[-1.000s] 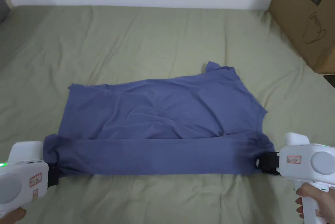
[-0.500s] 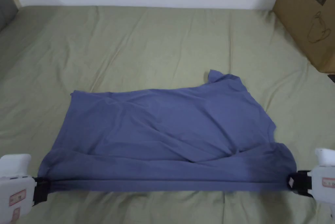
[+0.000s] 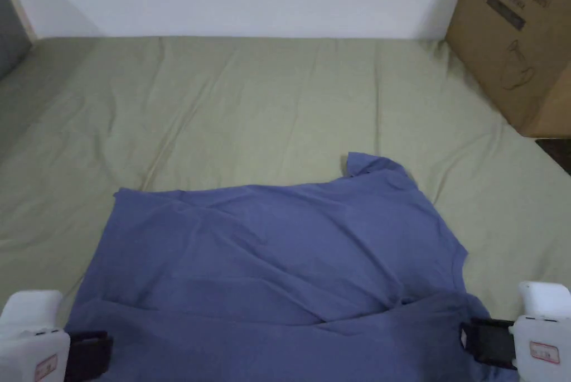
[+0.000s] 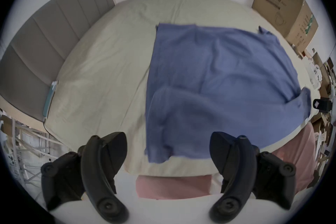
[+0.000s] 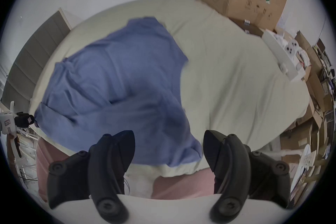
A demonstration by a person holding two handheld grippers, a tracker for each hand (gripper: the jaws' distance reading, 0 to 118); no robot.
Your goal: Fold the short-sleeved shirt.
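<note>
Both grippers, left (image 4: 168, 146) and right (image 5: 169, 144), gape apart beside the shirt (image 3: 279, 266) at the bed's (image 3: 251, 98) near edge; far side bare.

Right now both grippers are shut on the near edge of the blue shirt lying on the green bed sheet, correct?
Not quite. The left gripper and right gripper are open: each gripper view shows its jaws spread wide with no cloth between them. The blue shirt does lie on the green bed sheet.
</note>
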